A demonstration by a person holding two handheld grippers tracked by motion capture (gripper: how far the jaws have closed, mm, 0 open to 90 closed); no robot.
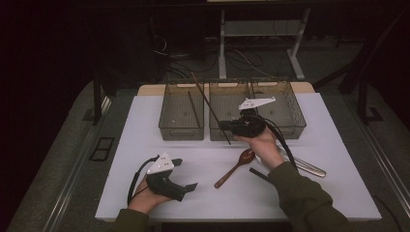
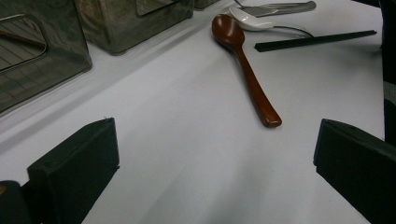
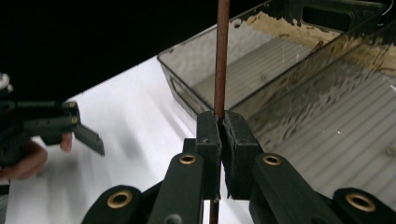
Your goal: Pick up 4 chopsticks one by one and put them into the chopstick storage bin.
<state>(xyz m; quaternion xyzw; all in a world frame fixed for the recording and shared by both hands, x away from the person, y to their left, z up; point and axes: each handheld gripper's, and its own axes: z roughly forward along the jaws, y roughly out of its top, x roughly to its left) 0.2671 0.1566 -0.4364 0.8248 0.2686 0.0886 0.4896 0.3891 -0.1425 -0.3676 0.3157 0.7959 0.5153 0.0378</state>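
My right jaws are clamped tight on a brown chopstick (image 3: 221, 60), right gripper (image 1: 227, 126) holding it slanted over the bins (image 1: 181, 130) at the table's far edge; my left gripper (image 1: 186, 175) rests wide open, empty, near the front edge

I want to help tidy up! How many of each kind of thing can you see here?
Bins: 3
Chopsticks: 3 (two brown, one black)
Spoons: 2 (brown, white)
Metal utensil, kind unclear: 1
Total: 9
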